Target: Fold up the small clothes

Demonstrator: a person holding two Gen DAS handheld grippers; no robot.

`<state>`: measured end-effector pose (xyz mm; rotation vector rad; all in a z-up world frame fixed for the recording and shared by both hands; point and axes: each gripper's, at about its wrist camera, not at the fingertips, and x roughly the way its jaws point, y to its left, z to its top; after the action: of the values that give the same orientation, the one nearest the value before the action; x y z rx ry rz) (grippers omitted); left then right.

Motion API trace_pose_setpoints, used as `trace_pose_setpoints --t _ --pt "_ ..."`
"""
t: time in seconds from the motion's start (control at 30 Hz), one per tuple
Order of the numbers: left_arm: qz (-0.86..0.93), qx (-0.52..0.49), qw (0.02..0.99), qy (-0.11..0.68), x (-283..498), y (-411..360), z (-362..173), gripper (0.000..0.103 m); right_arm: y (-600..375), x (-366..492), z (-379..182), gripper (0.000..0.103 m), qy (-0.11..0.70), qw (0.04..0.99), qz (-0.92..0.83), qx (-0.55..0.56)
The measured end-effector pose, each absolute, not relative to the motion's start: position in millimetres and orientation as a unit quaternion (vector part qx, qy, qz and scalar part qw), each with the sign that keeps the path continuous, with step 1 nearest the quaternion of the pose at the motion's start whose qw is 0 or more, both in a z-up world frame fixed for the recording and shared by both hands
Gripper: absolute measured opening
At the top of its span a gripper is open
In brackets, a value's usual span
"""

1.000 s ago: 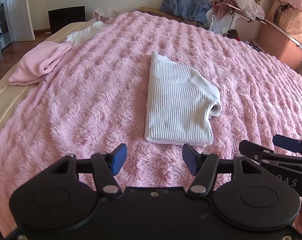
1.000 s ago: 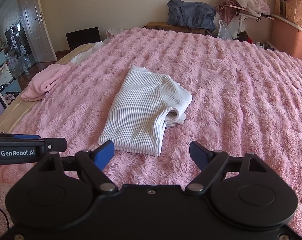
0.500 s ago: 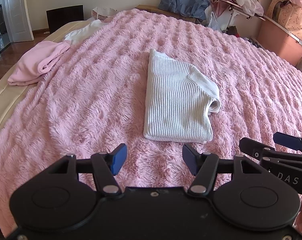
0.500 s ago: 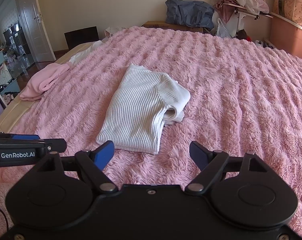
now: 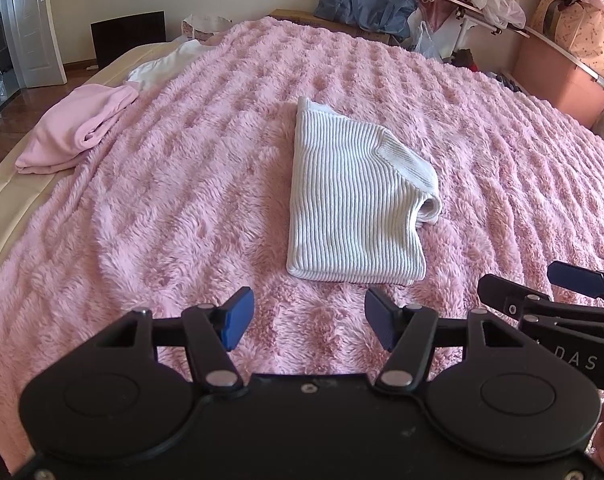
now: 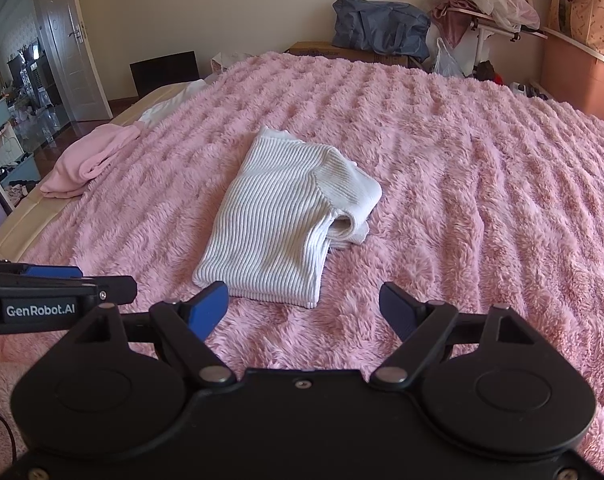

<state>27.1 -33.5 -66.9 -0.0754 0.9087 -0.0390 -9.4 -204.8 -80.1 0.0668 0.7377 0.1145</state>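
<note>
While both the left gripper and right gripper hover released over the near blanket, the white ribbed sweater lies folded mid-bed, apparently finished; next likely comes fetching the pink garment far left.

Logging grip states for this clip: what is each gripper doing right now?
Left gripper: open, holding nothing, short of the white sweater.
Right gripper: open, holding nothing.
</note>
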Motion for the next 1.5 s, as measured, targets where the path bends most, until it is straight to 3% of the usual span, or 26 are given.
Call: trace_pose_setpoints --t 1.5 --pt "-0.029 -0.033 0.908 0.417 27.1 -34.3 -65.5 0.064 -205.9 -7.9 -84.3 0.084 0.364 0.930 0.051 0.027"
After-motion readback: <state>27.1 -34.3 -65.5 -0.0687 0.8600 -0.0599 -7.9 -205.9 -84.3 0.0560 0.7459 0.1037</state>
